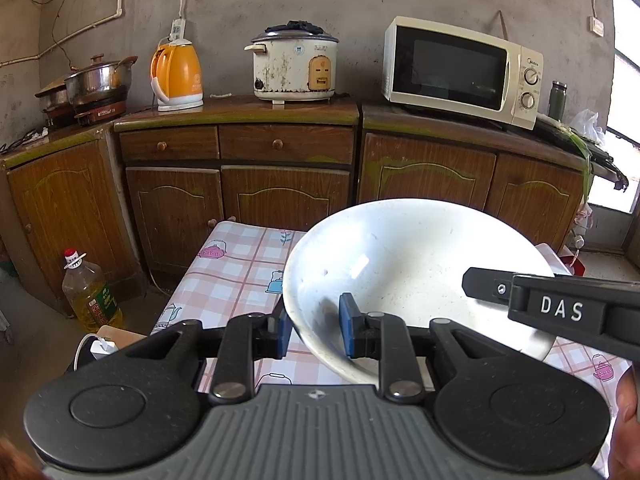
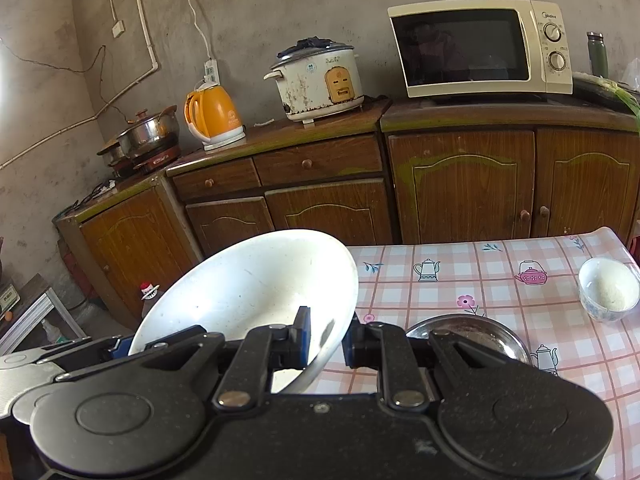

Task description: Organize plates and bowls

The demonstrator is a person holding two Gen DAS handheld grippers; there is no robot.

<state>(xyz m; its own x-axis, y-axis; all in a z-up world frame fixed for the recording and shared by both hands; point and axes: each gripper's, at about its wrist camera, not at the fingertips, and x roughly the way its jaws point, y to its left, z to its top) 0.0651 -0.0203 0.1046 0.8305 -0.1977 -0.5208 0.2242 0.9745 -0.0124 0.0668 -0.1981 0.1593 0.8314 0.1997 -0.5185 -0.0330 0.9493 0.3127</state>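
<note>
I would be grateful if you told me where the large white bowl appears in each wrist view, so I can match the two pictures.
Left wrist view: large white bowl sits centre-right, tilted, its rim between the left gripper fingers.
Right wrist view: it sits lower left of centre, its rim between the right gripper fingers.
Shared landmark: the microwave on the cabinet.

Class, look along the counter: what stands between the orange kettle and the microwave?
The white rice cooker stands between kettle and microwave; both wrist views show it.
</note>
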